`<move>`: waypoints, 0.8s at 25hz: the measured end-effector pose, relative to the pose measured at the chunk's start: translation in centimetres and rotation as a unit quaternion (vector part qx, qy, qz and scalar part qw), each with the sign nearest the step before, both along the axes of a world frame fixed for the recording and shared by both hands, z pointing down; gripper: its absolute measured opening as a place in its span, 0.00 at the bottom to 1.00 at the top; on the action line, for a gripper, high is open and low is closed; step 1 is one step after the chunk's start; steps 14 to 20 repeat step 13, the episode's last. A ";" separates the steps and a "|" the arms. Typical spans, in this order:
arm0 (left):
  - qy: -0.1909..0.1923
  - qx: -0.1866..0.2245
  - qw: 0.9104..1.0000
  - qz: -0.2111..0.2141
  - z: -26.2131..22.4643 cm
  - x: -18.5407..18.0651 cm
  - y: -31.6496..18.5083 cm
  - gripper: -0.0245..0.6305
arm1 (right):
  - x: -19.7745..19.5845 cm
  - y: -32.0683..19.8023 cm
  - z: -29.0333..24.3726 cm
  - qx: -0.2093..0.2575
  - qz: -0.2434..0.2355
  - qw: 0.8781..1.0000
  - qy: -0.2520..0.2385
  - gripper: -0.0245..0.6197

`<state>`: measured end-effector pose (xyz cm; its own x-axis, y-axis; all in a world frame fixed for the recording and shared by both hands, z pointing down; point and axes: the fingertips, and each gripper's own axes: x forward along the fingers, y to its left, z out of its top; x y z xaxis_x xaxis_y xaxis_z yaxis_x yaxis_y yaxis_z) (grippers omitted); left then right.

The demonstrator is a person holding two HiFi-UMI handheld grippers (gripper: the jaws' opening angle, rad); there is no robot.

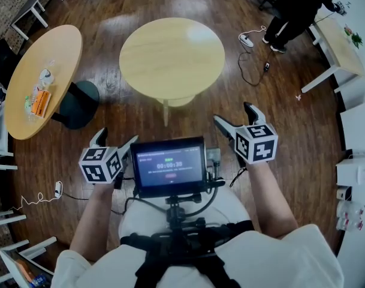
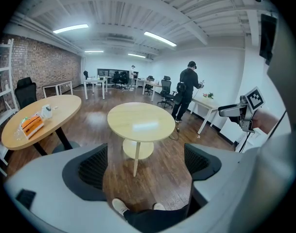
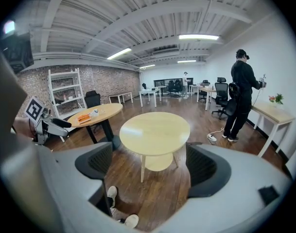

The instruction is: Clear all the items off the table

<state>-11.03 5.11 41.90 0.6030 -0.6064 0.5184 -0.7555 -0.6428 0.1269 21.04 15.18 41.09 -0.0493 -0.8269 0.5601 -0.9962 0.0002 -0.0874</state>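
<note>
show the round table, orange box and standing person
round table (image 1: 172, 57): head view, middle of its top
orange box (image 1: 41, 101): head view, its top face
standing person (image 1: 299, 6): head view, the torso

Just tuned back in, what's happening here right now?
A person holds the left tongs and the right tongs out toward the round table. Both are open with nothing between them. That table's top is bare. An orange box and a small white item sit untouched on the oval table off to the left. Another person stands by a desk at the far right.
</note>
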 end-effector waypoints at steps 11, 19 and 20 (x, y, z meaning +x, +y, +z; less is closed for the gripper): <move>0.002 -0.003 1.000 -0.005 0.4 -0.3 -0.2 0.79 | -0.4 -0.3 0.2 0.000 -0.006 1.000 -0.001 0.79; 0.002 -0.003 1.000 -0.006 0.5 -0.4 -0.2 0.79 | -0.5 -0.3 0.3 0.000 -0.007 1.000 -0.001 0.79; 0.002 -0.003 1.000 -0.006 0.5 -0.4 -0.2 0.79 | -0.5 -0.3 0.3 0.000 -0.007 1.000 -0.001 0.79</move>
